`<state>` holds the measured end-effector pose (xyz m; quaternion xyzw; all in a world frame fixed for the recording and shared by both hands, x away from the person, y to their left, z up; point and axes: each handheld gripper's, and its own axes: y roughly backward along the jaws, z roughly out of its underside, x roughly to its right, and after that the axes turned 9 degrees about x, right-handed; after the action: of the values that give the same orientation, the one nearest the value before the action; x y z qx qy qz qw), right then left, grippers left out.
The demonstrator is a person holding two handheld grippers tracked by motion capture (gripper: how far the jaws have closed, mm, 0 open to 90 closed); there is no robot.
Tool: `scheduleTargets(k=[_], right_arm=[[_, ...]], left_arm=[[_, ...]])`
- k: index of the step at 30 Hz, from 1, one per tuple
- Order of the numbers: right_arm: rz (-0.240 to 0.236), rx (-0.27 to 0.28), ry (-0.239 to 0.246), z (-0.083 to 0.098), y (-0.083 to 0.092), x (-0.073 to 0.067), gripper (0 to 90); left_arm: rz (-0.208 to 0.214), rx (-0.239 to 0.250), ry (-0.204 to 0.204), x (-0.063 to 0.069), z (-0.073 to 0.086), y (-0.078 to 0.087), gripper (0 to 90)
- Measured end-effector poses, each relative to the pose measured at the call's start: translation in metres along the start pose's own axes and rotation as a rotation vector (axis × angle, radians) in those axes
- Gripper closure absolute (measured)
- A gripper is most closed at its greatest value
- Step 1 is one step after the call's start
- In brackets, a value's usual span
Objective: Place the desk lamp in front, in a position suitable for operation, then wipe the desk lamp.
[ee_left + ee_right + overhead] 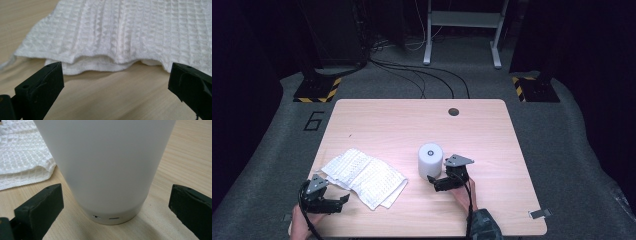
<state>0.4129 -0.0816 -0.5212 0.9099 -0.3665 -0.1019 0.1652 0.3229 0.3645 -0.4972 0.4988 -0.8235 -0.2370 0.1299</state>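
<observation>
Your right gripper (438, 182) sits near the front edge of the table (492, 150), jaws spread wide with nothing between the pads. In the right gripper view the right gripper (116, 202) frames the base of the white cylinder (107, 165): the cylinder stands upright just ahead of the jaws, centred in the gap, and neither jaw touches it. A small slot and a dark mark show on the cylinder's lower rim. From above, the white cylinder (430, 160) stands a little right of the table's middle, just beyond your right gripper, with a dark ring on its top face.

Your left gripper (337, 202) is at the front left corner, also spread open and empty. In the left gripper view the left gripper (116, 82) faces the near hem of the white waffle cloth (130, 32), close but apart from it. The waffle cloth (364, 176) lies folded in layers, flat on the table, left of the cylinder and clear of it.
</observation>
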Motion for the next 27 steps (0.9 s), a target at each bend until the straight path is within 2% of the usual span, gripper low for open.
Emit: scheduleTargets(k=[1, 8, 12, 14, 15, 16, 19, 25, 27], right_arm=[[-0.003, -0.003, -0.001, 0.0, 0.0, 0.0, 0.0], [0.001, -0.008, -0.001, 0.0, 0.0, 0.0, 0.0], [0.0, -0.018, 0.015, 0.0, -0.002, 0.0, 0.0], [0.0, -0.019, 0.016, 0.0, -0.002, 0.0, 0.0], [0.001, -0.021, 0.005, 0.0, -0.002, -0.001, 0.0], [0.0, -0.018, 0.015, 0.0, -0.002, 0.0, 0.0], [0.002, -0.016, 0.013, 0.0, -0.002, 0.0, 0.0], [0.004, -0.022, 0.01, 0.0, -0.002, -0.001, 0.0], [0.003, -0.023, 0.01, 0.0, -0.002, -0.001, 0.0]], left_arm=[[0.005, -0.009, -0.007, -0.001, -0.003, 0.0, 0.1], [-0.002, 0.007, -0.027, -0.007, -0.02, -0.01, 0.0], [0.024, 0.0, -0.033, -0.008, -0.029, -0.017, 0.0], [0.029, 0.013, -0.021, -0.008, -0.033, -0.021, 0.0], [0.034, 0.006, -0.021, -0.009, -0.035, -0.022, 0.0], [0.041, 0.002, -0.019, -0.01, -0.037, -0.024, 0.0], [0.04, 0.002, -0.016, -0.009, -0.04, -0.032, 0.0], [0.076, -0.039, 0.0, -0.005, -0.041, -0.054, 0.0], [0.073, -0.046, -0.012, -0.003, -0.041, -0.06, 0.0]])
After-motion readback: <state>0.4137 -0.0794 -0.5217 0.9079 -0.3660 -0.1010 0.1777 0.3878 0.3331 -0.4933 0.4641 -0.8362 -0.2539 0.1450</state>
